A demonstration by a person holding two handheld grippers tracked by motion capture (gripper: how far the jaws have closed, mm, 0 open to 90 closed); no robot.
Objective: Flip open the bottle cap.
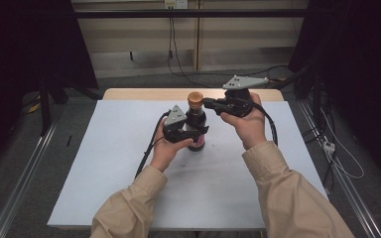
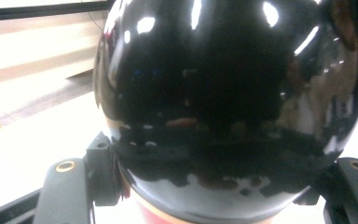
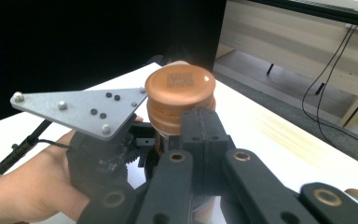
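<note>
A dark glossy bottle (image 1: 196, 120) with a round brown cap (image 1: 195, 97) stands upright on the white table top (image 1: 119, 163), a pink band at its base. My left gripper (image 1: 193, 131) is shut on the bottle's body, and in the left gripper view the bottle (image 2: 223, 93) bulges between the two jaws. My right gripper (image 1: 207, 103) is held higher at the right, its jaws shut together with nothing between them, the tips right beside the cap. In the right gripper view the closed jaws (image 3: 200, 133) point at the lower edge of the cap (image 3: 181, 86), with the left gripper's grey plate (image 3: 84, 109) alongside.
A wooden table edge (image 1: 144, 93) shows behind the white top. Cables (image 1: 178, 64) run over the floor beyond it. Metal rails (image 1: 25, 173) flank the table on both sides, with dark curtains further out.
</note>
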